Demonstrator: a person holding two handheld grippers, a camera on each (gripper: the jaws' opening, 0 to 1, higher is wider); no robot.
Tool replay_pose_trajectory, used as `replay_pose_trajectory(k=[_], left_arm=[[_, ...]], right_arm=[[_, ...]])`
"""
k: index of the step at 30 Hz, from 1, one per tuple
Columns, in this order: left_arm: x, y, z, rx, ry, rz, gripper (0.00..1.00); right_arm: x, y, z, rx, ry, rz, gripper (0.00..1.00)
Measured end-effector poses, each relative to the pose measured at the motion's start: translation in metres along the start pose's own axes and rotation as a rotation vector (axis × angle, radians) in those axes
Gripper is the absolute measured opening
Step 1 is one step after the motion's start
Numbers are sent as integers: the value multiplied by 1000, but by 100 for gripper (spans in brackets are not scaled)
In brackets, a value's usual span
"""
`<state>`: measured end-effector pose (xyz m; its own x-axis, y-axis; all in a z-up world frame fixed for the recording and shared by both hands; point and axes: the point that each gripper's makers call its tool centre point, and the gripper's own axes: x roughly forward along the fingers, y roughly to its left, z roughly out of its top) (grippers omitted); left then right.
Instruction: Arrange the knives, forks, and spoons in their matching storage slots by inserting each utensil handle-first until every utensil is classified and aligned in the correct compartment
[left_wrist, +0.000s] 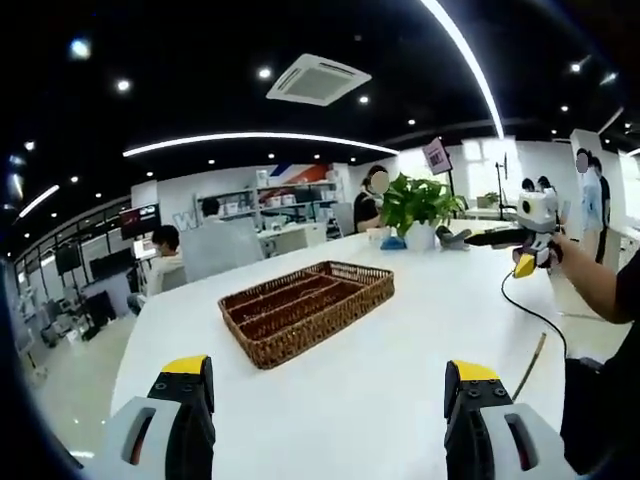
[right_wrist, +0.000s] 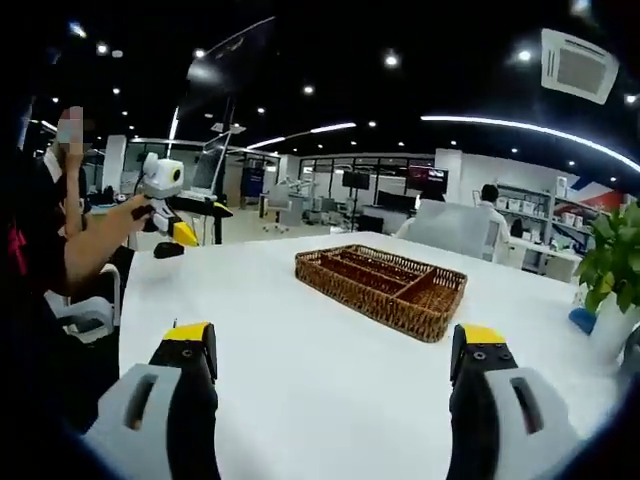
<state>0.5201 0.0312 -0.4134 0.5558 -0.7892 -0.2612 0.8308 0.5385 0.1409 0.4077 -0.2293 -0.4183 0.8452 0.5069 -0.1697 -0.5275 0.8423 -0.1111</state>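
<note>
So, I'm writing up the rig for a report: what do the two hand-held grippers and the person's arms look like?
Each hand-held gripper has two black jaws with yellow tips on light grey bodies, as on the left hand-held gripper and the right hand-held gripper. Seen across the white table, the right one carries a white box and trails a black cable. The person wears a dark short sleeve.

Big white table (left_wrist: 400, 330) takes up the lower half of both views. Sitting on it near the middle of the frame is a brown wicker tray (left_wrist: 308, 308) with long divided slots, nothing in it that I can see. At the far end, upper right in the left gripper view, there's a potted plant (left_wrist: 420, 212) in a white pot, something small and blue (left_wrist: 393, 242) just beside it.
</note>
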Motion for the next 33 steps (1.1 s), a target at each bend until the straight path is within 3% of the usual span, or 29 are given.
replay_pose_trajectory(k=[5, 7, 12, 15, 17, 20, 23, 26, 31, 33], left_arm=[[-4, -4, -7, -7, -2, 1, 100], [-5, -4, -14, -14, 5, -3, 100], [-7, 2, -22, -26, 13, 7, 100], [-7, 4, -22, -30, 10, 12, 100], [-7, 5, -20, -32, 3, 12, 100], [-7, 5, -19, -31, 0, 10, 100], [-6, 5, -20, -28, 4, 4, 100], [-6, 5, -20, -29, 6, 5, 100], [-5, 5, -20, -30, 2, 3, 100], [-4, 4, -21, -29, 4, 1, 100]], right_arm=[[-5, 34, -23, -28, 19, 126, 100], [-8, 55, -43, -84, 22, 200, 100], [-15, 92, -82, -49, 125, 369, 100], [-12, 88, -98, -99, 197, 362, 91], [-9, 86, -98, -111, 193, 350, 82], [-6, 87, -98, -37, 183, 387, 80], [-1, 88, -103, -67, 202, 385, 65], [2, 88, -110, -101, 232, 383, 61], [5, 85, -104, -70, 217, 376, 33], [5, 87, -106, -15, 234, 391, 30]])
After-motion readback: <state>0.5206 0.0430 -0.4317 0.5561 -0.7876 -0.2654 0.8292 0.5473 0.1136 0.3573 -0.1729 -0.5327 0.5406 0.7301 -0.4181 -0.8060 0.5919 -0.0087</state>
